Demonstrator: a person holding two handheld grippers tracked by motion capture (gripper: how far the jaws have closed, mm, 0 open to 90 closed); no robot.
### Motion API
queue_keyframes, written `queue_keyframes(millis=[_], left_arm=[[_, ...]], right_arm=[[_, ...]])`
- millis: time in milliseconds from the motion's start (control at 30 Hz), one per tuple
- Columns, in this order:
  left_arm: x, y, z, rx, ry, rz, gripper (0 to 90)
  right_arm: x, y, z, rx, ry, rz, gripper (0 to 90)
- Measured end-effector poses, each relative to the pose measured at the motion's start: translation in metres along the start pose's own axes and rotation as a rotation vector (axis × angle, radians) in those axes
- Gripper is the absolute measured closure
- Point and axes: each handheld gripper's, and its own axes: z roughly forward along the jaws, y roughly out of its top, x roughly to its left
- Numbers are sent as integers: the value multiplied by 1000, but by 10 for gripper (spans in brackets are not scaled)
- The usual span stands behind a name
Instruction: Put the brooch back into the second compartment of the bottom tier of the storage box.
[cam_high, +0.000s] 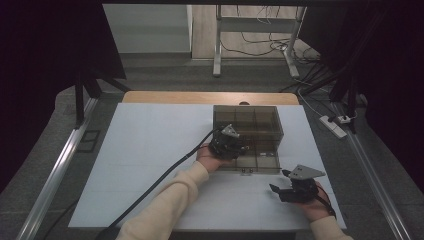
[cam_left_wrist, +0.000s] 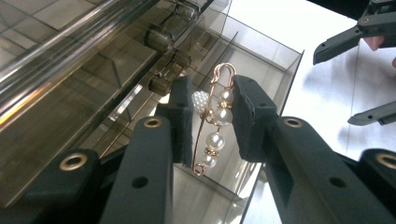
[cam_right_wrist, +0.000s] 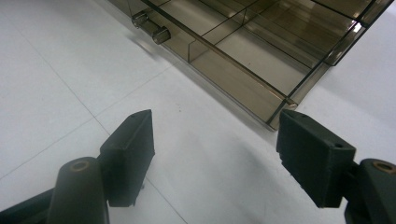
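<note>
Pinching a pearl pin (cam_left_wrist: 213, 122), the left tongs (cam_left_wrist: 212, 114) hover over the drawer box (cam_high: 250, 132). Right tongs (cam_right_wrist: 215, 154) rest spread above the table (cam_high: 145, 150).

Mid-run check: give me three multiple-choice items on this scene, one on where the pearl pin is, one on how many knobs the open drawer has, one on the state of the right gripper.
1. Where is the pearl pin?
A. on the white table top
B. between the jaws of the left gripper, over the open drawer
C. in the right gripper

2. How many knobs are on the drawer front?
A. one
B. two
C. four

3. What state is the right gripper in?
A. open, nothing between the jaws
B. shut on the pin
C. shut on a knob

Key: 1 B, the left gripper view shows both pads on the pin above the compartments. 2 B, the right gripper view shows two. 3 A, only table shows between its jaws.
</note>
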Motion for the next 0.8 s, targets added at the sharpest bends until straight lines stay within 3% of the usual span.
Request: queue_keyframes(millis=[367,600,800], left_arm=[[0,0,8,-8,-18,-15,681],[-1,1,4,-27,-34,-8,487],[-4,0,1,5,-37,6,448]], right_arm=[[1,0,0,5,-1,-7,273],[0,0,0,4,-4,-8,273],[0,0,-1,3,-5,-10,273]])
